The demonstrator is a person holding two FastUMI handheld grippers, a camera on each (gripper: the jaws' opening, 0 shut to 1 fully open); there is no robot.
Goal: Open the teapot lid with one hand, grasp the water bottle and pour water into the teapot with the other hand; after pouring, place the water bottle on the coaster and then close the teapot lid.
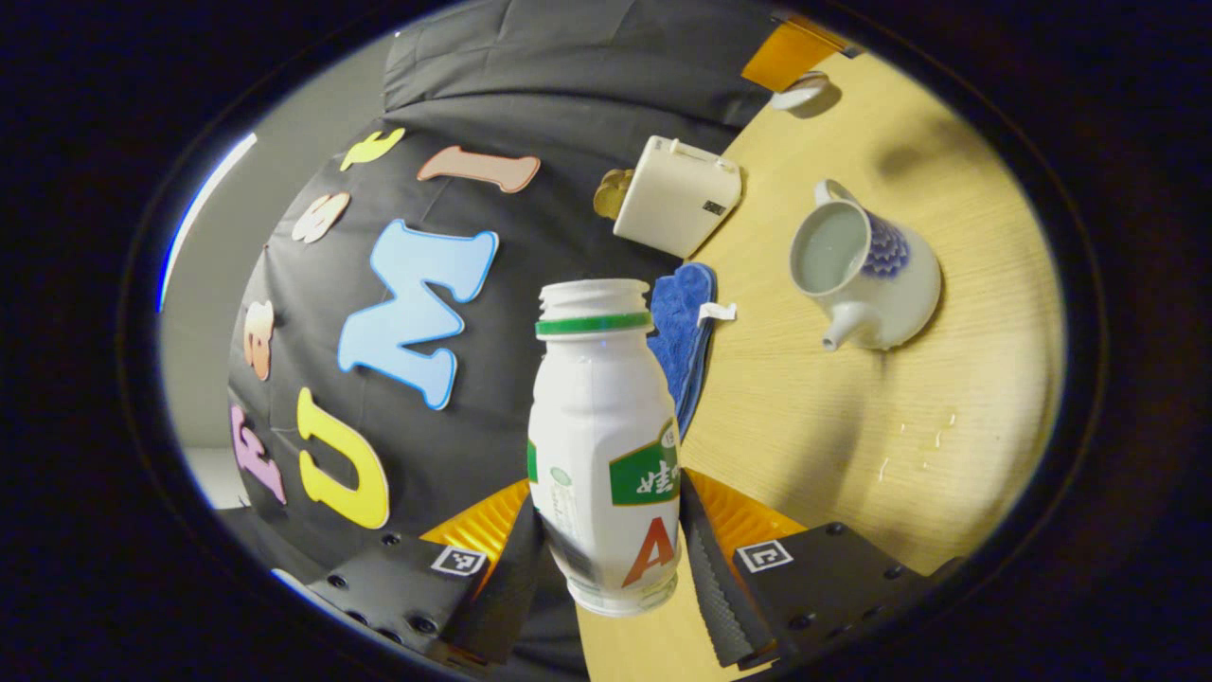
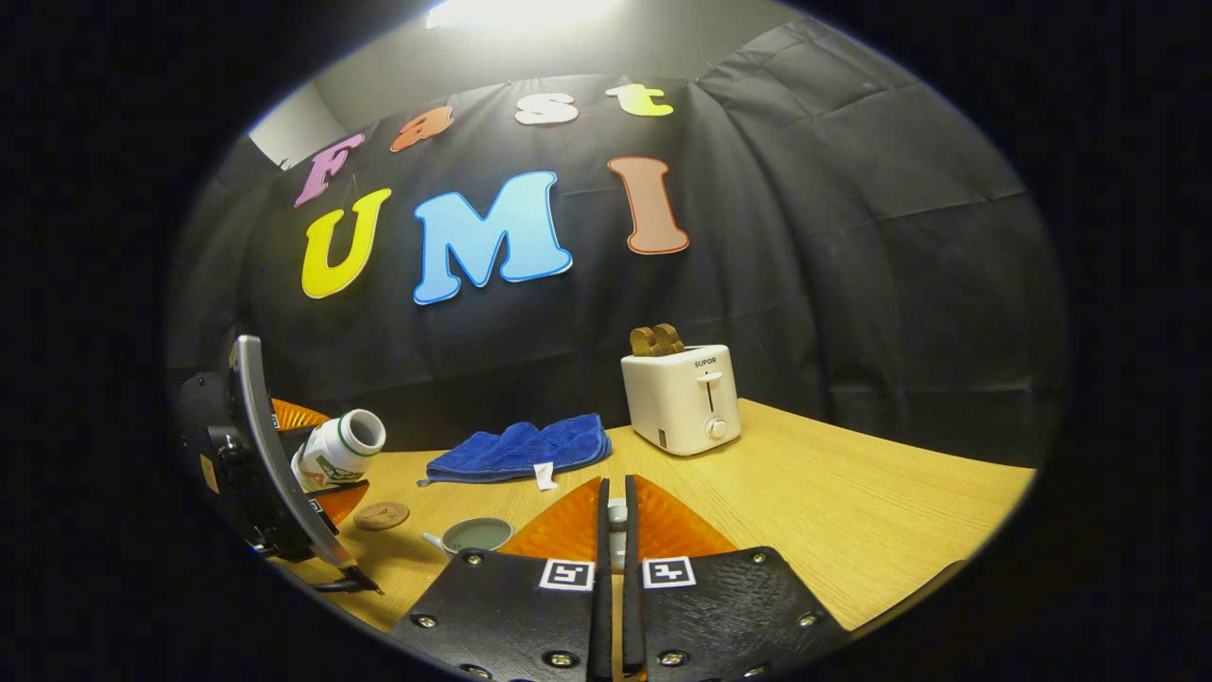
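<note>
A white water bottle with a green neck ring and no cap sits between the fingers of my left gripper, which is shut on its lower body. In the right gripper view the bottle is tilted, mouth toward the right, above the table's left side. The white teapot with a blue pattern stands open, with water inside. My right gripper is shut on the small white teapot lid, held above the table beside the teapot. A round brown coaster lies left of the teapot.
A white toaster with toast in it stands at the back of the wooden table. A blue cloth lies to its left. Several water drops sit on the wood near the teapot.
</note>
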